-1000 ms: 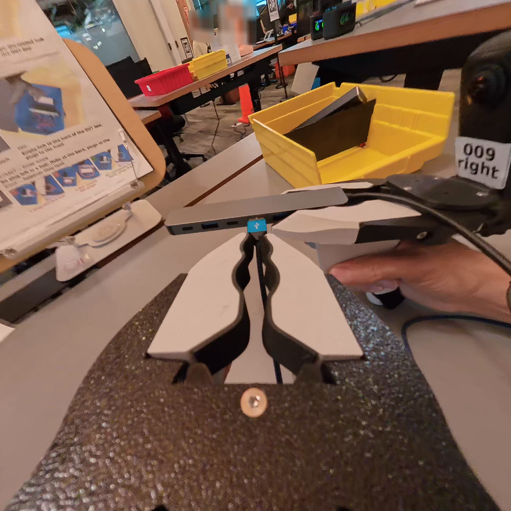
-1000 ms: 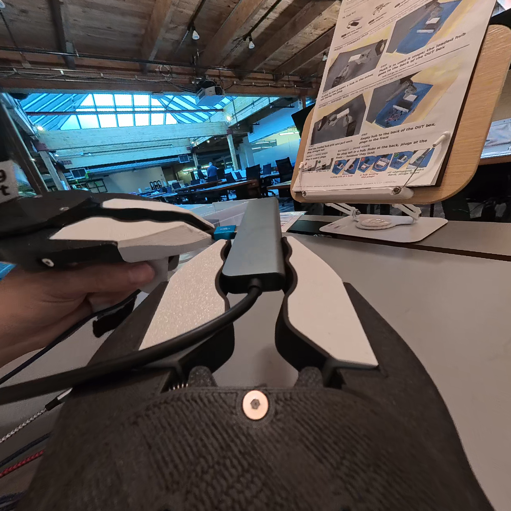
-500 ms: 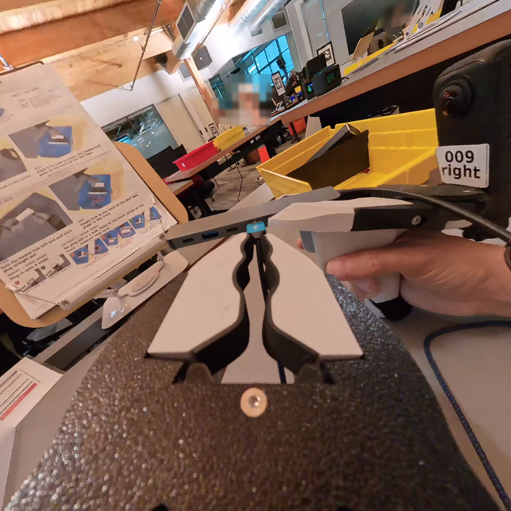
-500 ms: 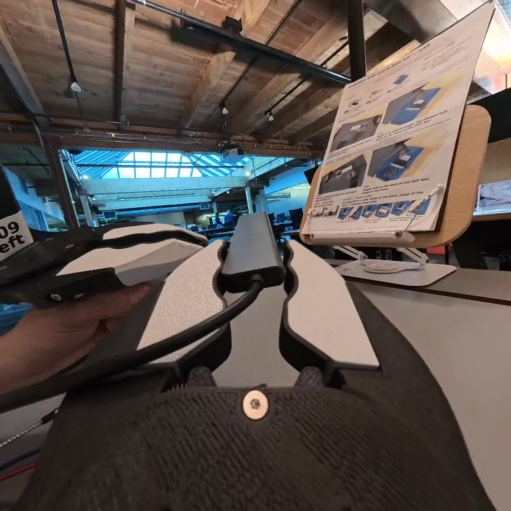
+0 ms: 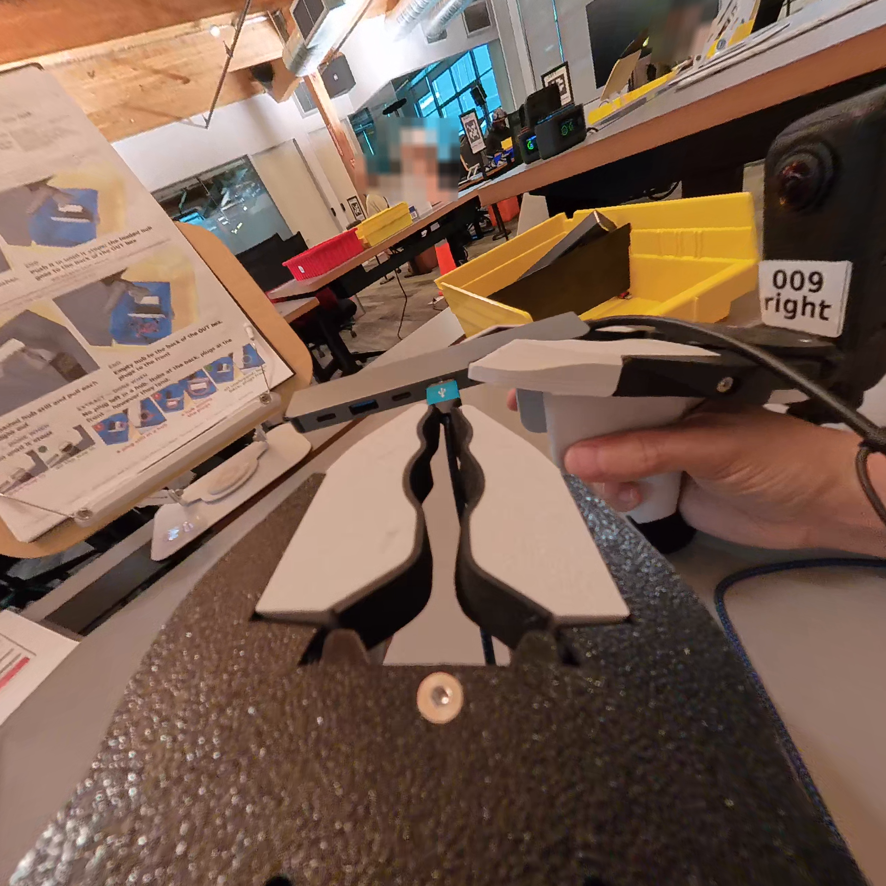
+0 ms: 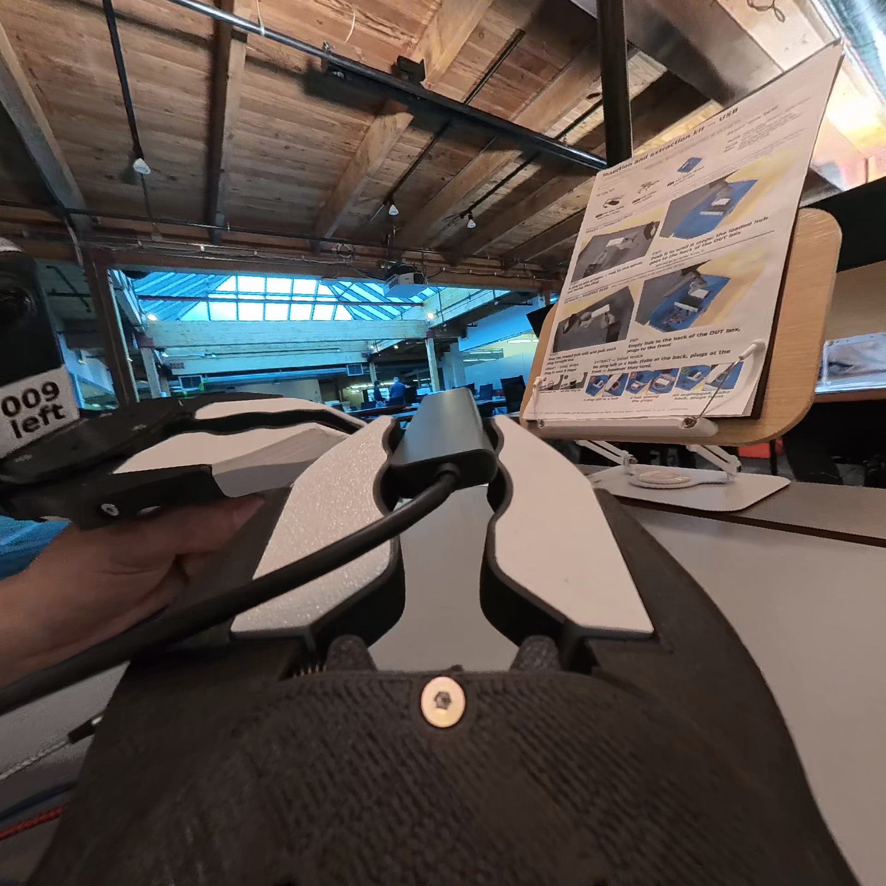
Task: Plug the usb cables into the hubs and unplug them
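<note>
Slim grey metal USB hub (image 5: 378, 388) held level, long axis crosswise, ports facing left gripper (image 5: 443, 417), its jaws clamped on blue-tipped USB plug (image 5: 442, 393), right gripper (image 6: 443, 431) jaws clamped on hub's cable end.

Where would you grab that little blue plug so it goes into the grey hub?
Probably by the plug's flat sides, just behind its tip and from the cord end, as the left gripper does: the cord trails back between its fingers, leaving the tip free. The right gripper clamps the hub at its cabled end, ports clear.
</note>
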